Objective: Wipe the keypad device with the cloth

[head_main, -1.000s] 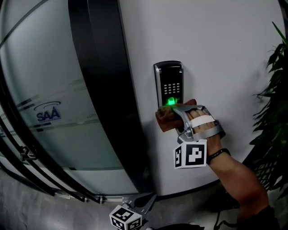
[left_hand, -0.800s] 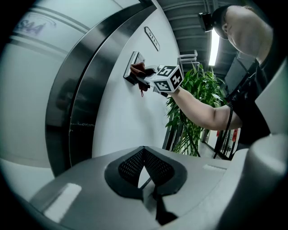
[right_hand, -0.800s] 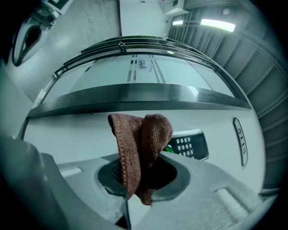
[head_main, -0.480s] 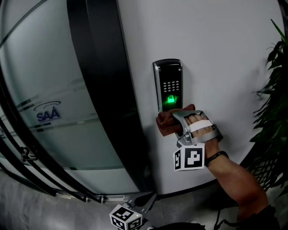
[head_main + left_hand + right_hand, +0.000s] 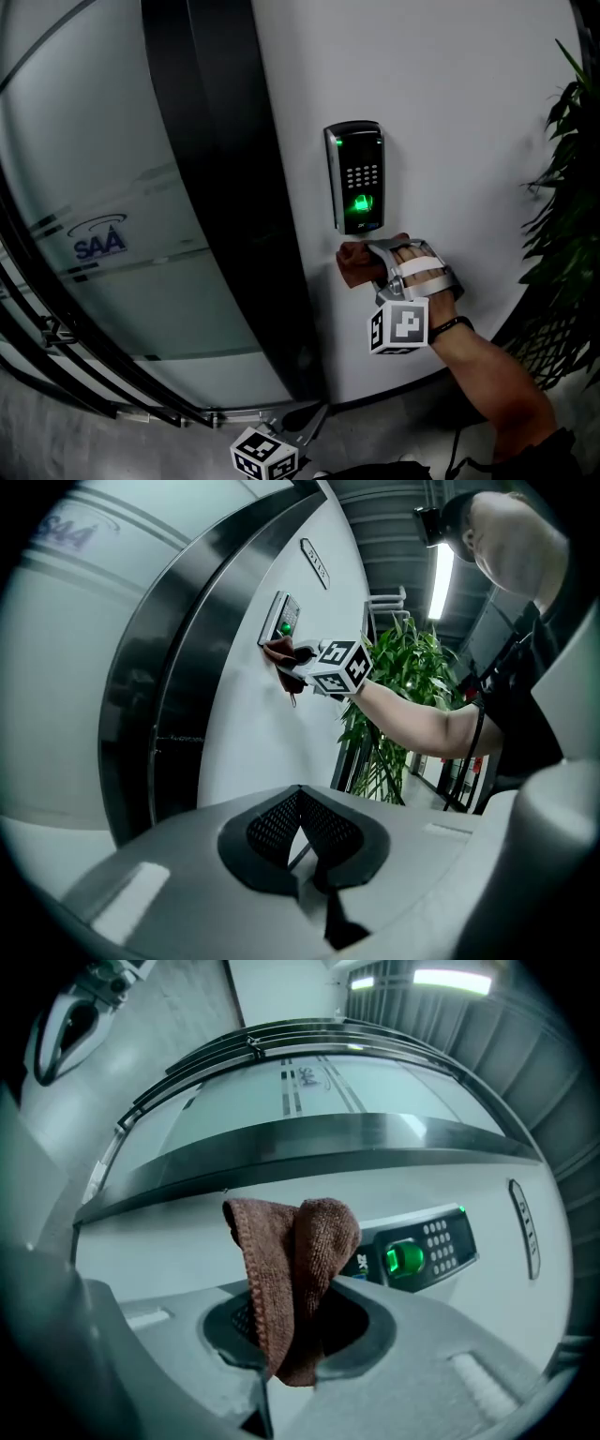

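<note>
The black keypad device point(image 5: 356, 176) hangs on the white wall, with a green glowing sensor under its keys; it shows also in the right gripper view point(image 5: 422, 1248) and small in the left gripper view point(image 5: 283, 621). My right gripper point(image 5: 372, 263) is shut on a folded brown cloth point(image 5: 356, 263), held just below the keypad device against the wall. The cloth point(image 5: 295, 1274) stands up from between the jaws beside the device. My left gripper point(image 5: 305, 427) hangs low at the bottom edge, shut and holding nothing point(image 5: 302, 841).
A curved frosted glass door point(image 5: 94, 234) with a blue logo and a dark frame post point(image 5: 234, 187) stands left of the wall. A green plant point(image 5: 567, 187) grows at the right. The person's forearm point(image 5: 487, 384) reaches up from below.
My right gripper with the cloth has slid down from the keypad device's lower part to just beneath it, uncovering the green sensor. The left gripper has stayed put.
</note>
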The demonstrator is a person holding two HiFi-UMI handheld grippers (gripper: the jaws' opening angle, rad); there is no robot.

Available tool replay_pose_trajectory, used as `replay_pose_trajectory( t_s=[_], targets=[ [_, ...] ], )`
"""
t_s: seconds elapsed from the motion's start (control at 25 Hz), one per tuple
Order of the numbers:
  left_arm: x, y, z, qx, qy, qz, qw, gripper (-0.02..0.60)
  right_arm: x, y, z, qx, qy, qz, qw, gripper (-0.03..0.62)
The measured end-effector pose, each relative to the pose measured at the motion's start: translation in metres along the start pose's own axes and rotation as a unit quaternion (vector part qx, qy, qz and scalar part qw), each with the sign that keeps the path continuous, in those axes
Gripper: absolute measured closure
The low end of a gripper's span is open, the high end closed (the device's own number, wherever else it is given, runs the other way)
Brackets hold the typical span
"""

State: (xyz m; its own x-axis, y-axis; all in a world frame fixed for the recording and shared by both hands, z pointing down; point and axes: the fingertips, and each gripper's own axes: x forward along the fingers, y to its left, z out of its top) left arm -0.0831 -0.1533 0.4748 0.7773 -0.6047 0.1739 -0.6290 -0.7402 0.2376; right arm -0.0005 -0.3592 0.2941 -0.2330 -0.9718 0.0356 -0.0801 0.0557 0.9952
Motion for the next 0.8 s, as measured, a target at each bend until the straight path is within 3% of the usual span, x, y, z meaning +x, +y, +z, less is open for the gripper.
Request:
replay_pose_trajectory(
  t_s=[0.16, 0.24, 0.32, 0.36, 0.48, 0.52, 0.56, 0.64, 0.8],
  targets=[
    [-0.007, 0.003, -0.011, -0.003, 0.014, -0.024, 0.9996, 0.565, -0.029, 0.047, -0.004, 0.100, -0.001, 0.061, 0.993, 0.539],
    [-0.006, 0.002, -0.021, -0.005, 0.023, -0.039, 0.9989, 0.565, -0.055, 0.084, -0.007, 0.198, -0.006, 0.112, 0.974, 0.539],
    [-0.001, -0.003, -0.025, -0.009, 0.028, -0.058, 0.9979, 0.565, -0.086, 0.120, -0.011, 0.319, -0.014, 0.169, 0.932, 0.539],
    [0.000, -0.005, -0.025, -0.008, 0.028, -0.063, 0.9976, 0.565, -0.101, 0.136, -0.012, 0.383, -0.024, 0.196, 0.902, 0.539],
    [-0.002, -0.014, -0.026, -0.005, 0.026, -0.061, 0.9978, 0.565, -0.145, 0.179, -0.018, 0.553, -0.062, 0.255, 0.791, 0.539],
    [-0.003, -0.020, -0.027, -0.005, 0.025, -0.057, 0.9980, 0.565, -0.160, 0.189, -0.022, 0.590, -0.069, 0.267, 0.759, 0.539],
    [-0.002, -0.027, -0.028, -0.006, 0.024, -0.053, 0.9983, 0.565, -0.175, 0.195, -0.028, 0.614, -0.073, 0.274, 0.736, 0.539],
    [0.000, -0.041, -0.031, -0.010, 0.022, -0.042, 0.9988, 0.565, -0.204, 0.197, -0.041, 0.636, -0.079, 0.274, 0.717, 0.539],
    [0.012, -0.073, -0.031, -0.024, 0.005, -0.016, 0.9996, 0.565, -0.248, 0.183, -0.069, 0.658, -0.086, 0.247, 0.706, 0.539]
  ],
)
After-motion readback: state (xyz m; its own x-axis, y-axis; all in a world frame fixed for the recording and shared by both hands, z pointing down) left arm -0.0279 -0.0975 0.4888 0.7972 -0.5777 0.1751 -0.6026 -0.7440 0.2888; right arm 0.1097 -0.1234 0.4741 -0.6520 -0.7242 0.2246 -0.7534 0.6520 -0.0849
